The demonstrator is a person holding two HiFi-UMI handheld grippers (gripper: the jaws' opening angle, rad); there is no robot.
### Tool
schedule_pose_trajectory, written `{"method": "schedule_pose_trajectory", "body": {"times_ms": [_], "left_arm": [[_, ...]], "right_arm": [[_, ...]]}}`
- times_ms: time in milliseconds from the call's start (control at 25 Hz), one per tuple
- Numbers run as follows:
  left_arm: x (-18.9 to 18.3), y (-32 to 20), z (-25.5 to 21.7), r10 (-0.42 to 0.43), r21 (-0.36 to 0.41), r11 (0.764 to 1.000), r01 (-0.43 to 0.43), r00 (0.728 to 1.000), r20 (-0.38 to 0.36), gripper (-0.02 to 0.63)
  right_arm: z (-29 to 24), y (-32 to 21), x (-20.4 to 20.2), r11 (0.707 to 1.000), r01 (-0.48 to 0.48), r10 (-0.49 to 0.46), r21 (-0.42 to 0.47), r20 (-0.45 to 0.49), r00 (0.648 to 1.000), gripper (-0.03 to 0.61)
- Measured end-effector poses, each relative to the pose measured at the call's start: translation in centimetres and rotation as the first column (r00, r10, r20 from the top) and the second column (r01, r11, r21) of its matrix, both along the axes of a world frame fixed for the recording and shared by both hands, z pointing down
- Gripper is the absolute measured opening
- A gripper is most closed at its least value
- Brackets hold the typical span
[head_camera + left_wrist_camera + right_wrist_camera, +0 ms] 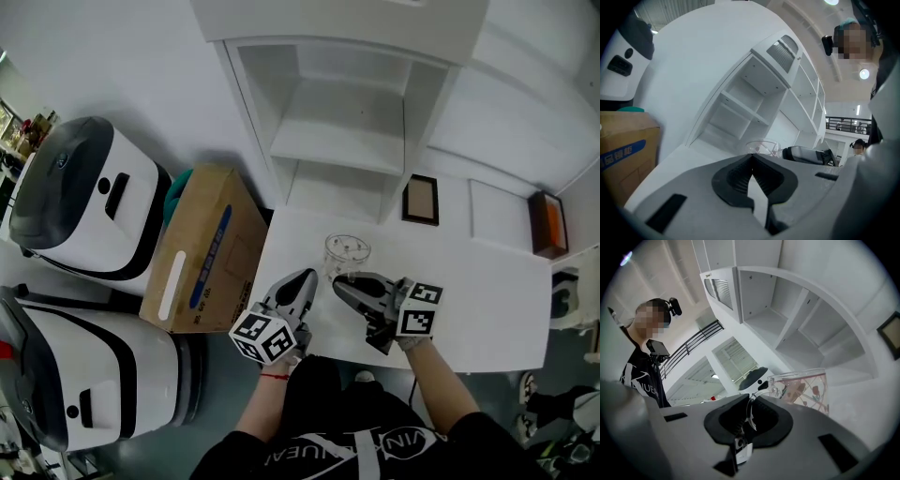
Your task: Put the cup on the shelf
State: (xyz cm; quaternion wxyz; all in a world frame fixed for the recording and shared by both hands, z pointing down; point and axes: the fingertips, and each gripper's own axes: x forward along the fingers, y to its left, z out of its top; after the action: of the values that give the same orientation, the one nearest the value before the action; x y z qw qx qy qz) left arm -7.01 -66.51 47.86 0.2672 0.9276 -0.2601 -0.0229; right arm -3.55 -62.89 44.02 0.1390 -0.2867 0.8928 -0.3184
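Since the jaws of the right gripper (342, 280) are clenched on the handle of the clear cup (347, 251), the cup sits just beyond their tips at the far side of the worktop (487, 300). The open shelf (339, 136) lies straight ahead past it. The left gripper (307, 277), jaws pressed together on nothing, is alongside and no nearer.

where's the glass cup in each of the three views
Head view: cup mid-frame on the table, by the right gripper.
Left gripper view: cup low centre, just above the jaws.
Right gripper view: cup right of centre, its handle between the jaws.
Shared landmark: the shelf unit, behind the cup in all three.
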Motion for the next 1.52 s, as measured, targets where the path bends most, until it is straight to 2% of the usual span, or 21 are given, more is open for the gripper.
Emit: {"method": "schedule_pose_trajectory", "body": {"times_ms": [280, 520, 760, 1000, 1520], "left_arm": [[1.3, -2.8, 1.6, 0.096, -0.027, 0.995, -0.096, 0.995, -0.003, 0.005], [3.1, -4.3, 2.7, 0.192, -0.053, 0.98, -0.192, 0.981, -0.003, 0.005], [4.5, -6.5, 3.7, 0.24, -0.066, 0.969, -0.24, 0.971, -0.01, 0.006], [6.1, -8.8, 4.1, 0.257, -0.062, 0.964, -0.258, 0.966, -0.027, 0.005], [7.5, -12.5, 5.0, 0.237, -0.084, 0.967, -0.241, 0.97, -0.055, 0.006]], "right_arm": [[1.0, -4.3, 0.9, 0.996, -0.091, 0.09, -0.009, -0.011, 0.996, 0.02], [2.1, -7.8, 1.8, 0.986, -0.165, 0.165, -0.012, -0.005, 0.986, 0.02], [3.0, -10.6, 2.9, 0.974, -0.226, 0.226, -0.015, -0.019, 0.974, 0.02], [3.9, -13.1, 3.8, 0.966, -0.259, 0.259, -0.013, -0.029, 0.965, 0.02], [5.8, -17.4, 5.1, 0.952, -0.307, 0.307, 0.018, -0.061, 0.95, 0.02]]}}
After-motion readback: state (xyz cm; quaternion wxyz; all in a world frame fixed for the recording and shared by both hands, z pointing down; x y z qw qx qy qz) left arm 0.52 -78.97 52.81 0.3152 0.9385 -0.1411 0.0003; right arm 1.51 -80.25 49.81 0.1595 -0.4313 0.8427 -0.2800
